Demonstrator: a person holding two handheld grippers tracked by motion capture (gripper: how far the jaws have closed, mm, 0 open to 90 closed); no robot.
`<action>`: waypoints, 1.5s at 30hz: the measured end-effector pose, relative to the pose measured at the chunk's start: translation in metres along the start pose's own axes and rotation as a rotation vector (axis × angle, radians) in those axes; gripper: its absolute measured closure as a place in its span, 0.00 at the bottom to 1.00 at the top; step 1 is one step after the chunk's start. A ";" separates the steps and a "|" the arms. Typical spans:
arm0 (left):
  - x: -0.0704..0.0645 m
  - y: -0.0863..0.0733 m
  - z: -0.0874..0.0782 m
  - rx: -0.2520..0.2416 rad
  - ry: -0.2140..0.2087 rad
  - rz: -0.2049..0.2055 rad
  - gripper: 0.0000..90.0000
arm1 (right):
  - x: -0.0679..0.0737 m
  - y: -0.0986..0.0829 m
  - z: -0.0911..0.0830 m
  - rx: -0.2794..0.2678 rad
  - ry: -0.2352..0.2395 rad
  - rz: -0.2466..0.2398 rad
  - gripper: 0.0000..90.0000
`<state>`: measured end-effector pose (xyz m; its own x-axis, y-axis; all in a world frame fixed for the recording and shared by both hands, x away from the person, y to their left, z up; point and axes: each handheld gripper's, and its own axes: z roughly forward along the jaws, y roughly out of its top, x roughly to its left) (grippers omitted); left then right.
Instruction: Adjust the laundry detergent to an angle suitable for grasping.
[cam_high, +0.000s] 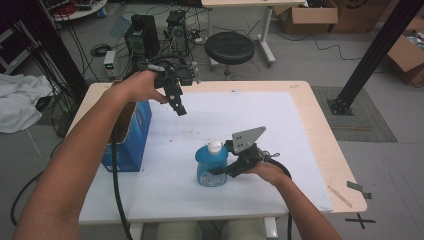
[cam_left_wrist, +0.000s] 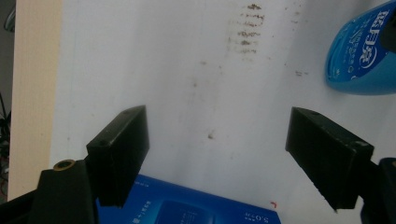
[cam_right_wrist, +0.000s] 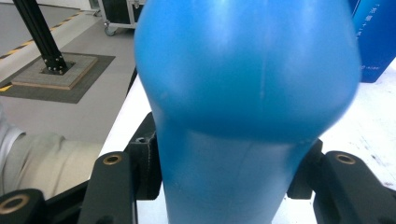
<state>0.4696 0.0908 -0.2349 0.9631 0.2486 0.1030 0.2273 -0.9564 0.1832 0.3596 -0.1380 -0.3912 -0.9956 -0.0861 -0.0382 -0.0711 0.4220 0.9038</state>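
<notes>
Above the blue box (cam_high: 129, 135), the left gripper (cam_high: 181, 111) hangs agape; the right gripper (cam_high: 220, 170) clamps the bottle (cam_high: 212, 165).

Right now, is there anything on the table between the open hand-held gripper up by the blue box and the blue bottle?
Nothing: in the high view, only bare, faintly smudged white mat lies between the left hand-held gripper and the blue bottle.

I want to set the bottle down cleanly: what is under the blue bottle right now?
The blue bottle stands on the white mat, clamped by the right gripper. Stains mark the mat nearby; the patch directly beneath its base is covered.
</notes>
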 end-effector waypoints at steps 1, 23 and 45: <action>0.000 0.000 0.000 0.000 0.000 0.000 0.25 | 0.000 0.000 -0.001 0.002 0.000 0.004 0.49; -0.003 0.000 -0.002 -0.006 0.002 0.000 0.25 | 0.002 -0.001 0.001 0.009 -0.003 0.052 0.42; -0.002 -0.001 -0.001 -0.005 0.004 0.002 0.25 | 0.003 -0.001 -0.010 -0.013 -0.042 0.098 0.27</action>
<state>0.4677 0.0911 -0.2342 0.9629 0.2473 0.1077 0.2247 -0.9562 0.1875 0.3570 -0.1476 -0.3885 -0.9994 -0.0067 0.0329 0.0272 0.4148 0.9095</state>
